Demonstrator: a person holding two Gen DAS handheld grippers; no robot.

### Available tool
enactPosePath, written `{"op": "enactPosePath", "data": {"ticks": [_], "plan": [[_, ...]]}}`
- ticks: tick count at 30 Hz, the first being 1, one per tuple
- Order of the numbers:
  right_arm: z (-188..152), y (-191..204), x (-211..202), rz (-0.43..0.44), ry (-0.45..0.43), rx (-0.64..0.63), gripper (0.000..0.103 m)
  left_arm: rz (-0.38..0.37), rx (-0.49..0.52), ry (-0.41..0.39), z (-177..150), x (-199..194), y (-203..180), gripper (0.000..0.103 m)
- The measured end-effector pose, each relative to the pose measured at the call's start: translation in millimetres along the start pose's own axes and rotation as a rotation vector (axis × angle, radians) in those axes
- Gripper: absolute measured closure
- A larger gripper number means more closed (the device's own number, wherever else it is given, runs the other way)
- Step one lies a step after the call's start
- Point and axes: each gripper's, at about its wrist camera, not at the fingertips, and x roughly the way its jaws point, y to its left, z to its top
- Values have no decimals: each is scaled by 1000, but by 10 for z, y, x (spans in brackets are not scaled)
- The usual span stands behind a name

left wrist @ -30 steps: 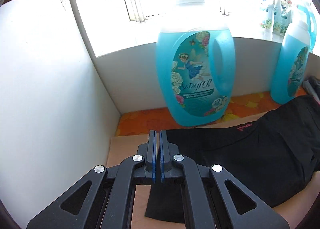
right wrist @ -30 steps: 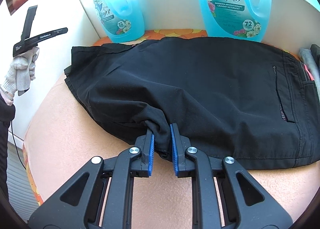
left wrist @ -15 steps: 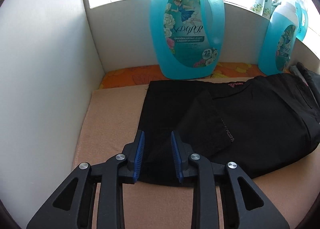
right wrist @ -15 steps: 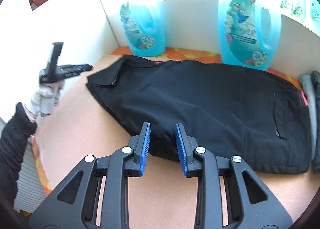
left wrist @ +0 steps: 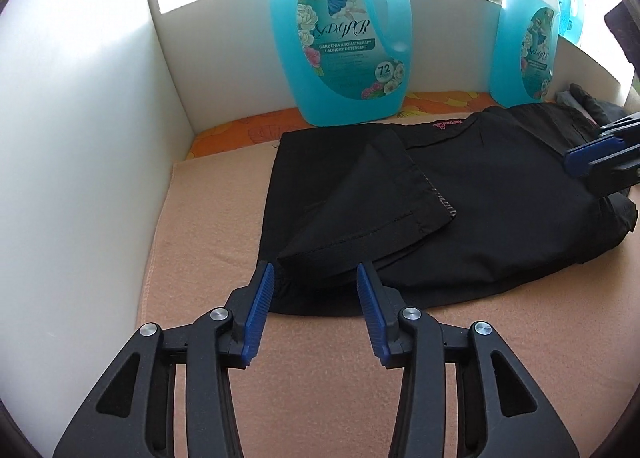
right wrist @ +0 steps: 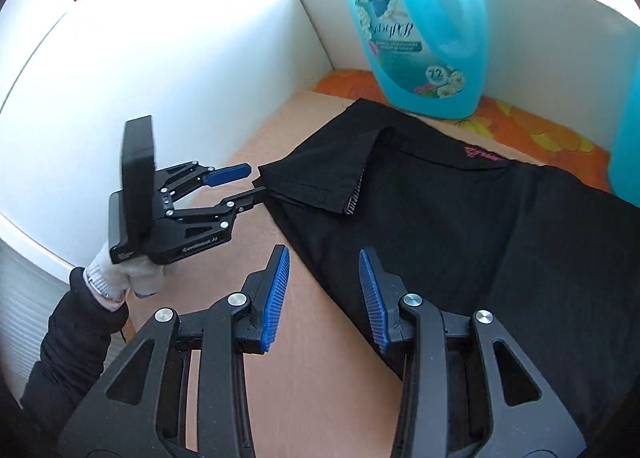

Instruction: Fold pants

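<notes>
1. White walls box in your worktop [left wrist: 360, 358], which is covered with a peach cloth over an orange floral sheet.
2. Your left hand-held gripper [left wrist: 316, 290] is at the left end of the pants [left wrist: 500, 210]. Its jaws have just been opening and now stand part open with nothing pinched. The folded hem corner lies between the blue pads [left wrist: 256, 310], which do not press on it.
3. From the right wrist view, your gloved left hand [right wrist: 128, 274] holds that gripper [right wrist: 248, 182] right at the pants' [right wrist: 460, 226] left edge.
4. Black pants lie folded flat across the worktop's middle, with one hem flap turned over on top.
5. Two blue detergent jugs, one [left wrist: 340, 38] behind the pants and another [left wrist: 524, 54] further right, stand against the back wall.
6. Your right hand-held gripper [right wrist: 324, 298] has also just been opening. It is part open and empty, over the pants' near edge.
</notes>
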Motion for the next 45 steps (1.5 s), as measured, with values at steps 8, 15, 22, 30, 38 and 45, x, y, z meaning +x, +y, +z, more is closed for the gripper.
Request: {"op": "enactPosePath", "data": {"ticks": [8,15,22,30,38,45], "plan": [[402,-107,887,-52,61,104,65,-20,32,15,-74,82,84,52],[465,-42,738,26,-19,116,97,-22,66,-1,-107,84,53,46],[639,157,76,129,-149,128,97,-6,107,-45,-14,75,-128,45],[740,367,-478,107,-221,78,97,-39,70,-148,193,-174,-147,44],[714,354,-858,107,-249,65,97,-69,85,-215,381,-398,12,44],[674,373,-1034,78,-254,47,97,-65,160,-248,356,-585,-14,44]]}}
